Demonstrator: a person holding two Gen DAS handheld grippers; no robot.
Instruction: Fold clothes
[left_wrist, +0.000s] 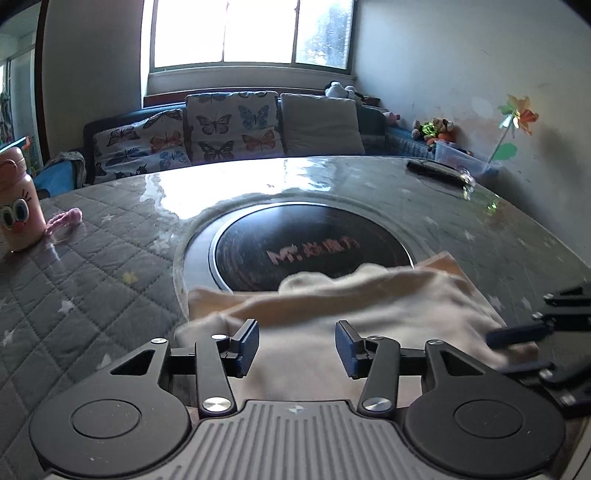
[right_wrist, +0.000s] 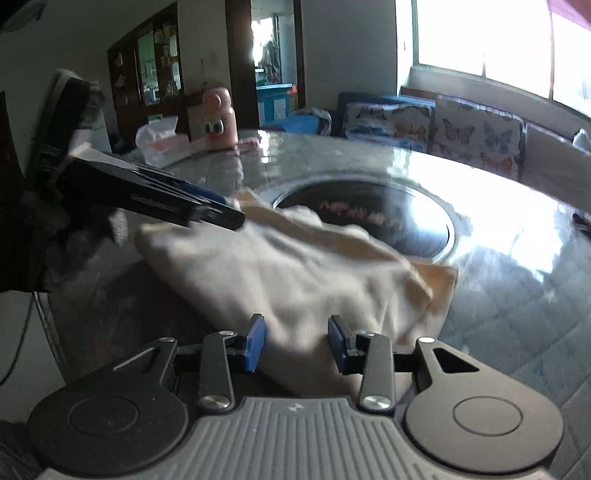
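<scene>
At the far left of the table (left_wrist: 110, 229), as my left wrist camera shows it, a pink bottle (left_wrist: 16, 206) with cartoon eyes stands upright on the quilted grey cover, with a small pink item (left_wrist: 64, 219) lying just beside it. Moving right, a dark round inset (left_wrist: 310, 245) with lettering occupies the table's centre. I see the cream garment (left_wrist: 332, 295) lying in folded layers on the near side of that inset, its far edge overlapping the inset's rim. My left gripper (left_wrist: 297, 343) sits over the garment's near portion; its jaws stand apart, with cloth visible in the gap but neither pad pressing on it. At the right edge of this view, the fingers (left_wrist: 517, 334) of the other tool reach the garment's right end. From the right wrist camera, my right gripper (right_wrist: 296, 343) is positioned at the garment's (right_wrist: 295, 266) near edge, jaws likewise parted, cloth between them without a pinch. I cannot tell whether the fabric touches either pad. Beyond the table, a sofa (left_wrist: 229, 129) with butterfly-print cushions stands under the window (left_wrist: 251, 33).
</scene>
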